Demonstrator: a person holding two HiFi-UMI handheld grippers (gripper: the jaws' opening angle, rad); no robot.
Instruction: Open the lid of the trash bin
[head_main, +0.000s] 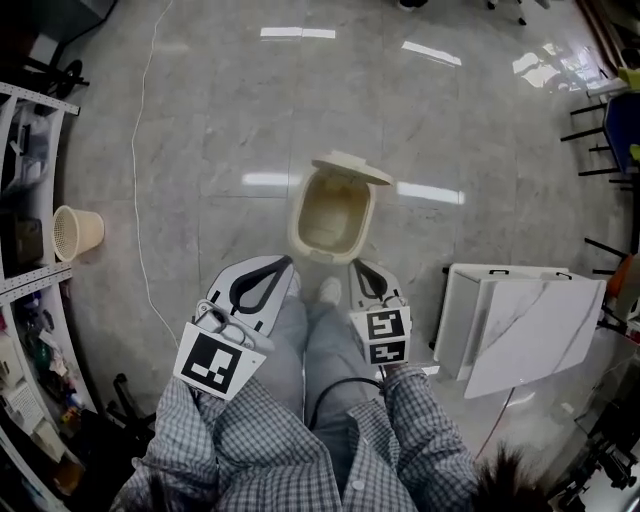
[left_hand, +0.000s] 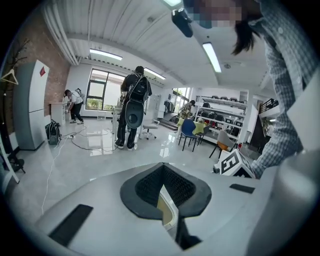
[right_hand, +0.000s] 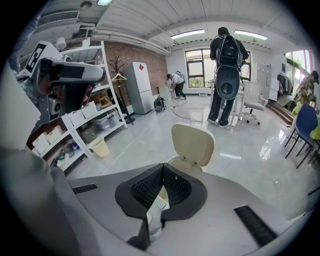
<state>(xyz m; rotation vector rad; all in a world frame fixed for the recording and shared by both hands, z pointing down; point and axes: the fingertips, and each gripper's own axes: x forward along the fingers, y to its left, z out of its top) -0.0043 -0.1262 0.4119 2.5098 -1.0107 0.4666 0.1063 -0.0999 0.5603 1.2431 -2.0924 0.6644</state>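
Observation:
A cream trash bin (head_main: 333, 217) stands on the floor just ahead of the person's feet. Its lid (head_main: 351, 167) is swung up at the far rim, so the empty inside shows. My left gripper (head_main: 281, 265) is held low at the bin's near left, shut with nothing in it. Close to the near right of the bin, my right gripper (head_main: 359, 266) is also shut and empty. In the right gripper view the upright lid (right_hand: 193, 145) rises just beyond the gripper (right_hand: 163, 165). Only a sliver of the cream rim (left_hand: 168, 210) shows in the left gripper view, behind the left gripper (left_hand: 162, 164).
A small beige basket (head_main: 77, 231) lies by the shelves (head_main: 24, 250) at the left. A white folding table (head_main: 522, 326) lies on the floor to the right. A thin white cable (head_main: 137, 190) runs along the floor. A person with a backpack (right_hand: 226, 65) stands further off.

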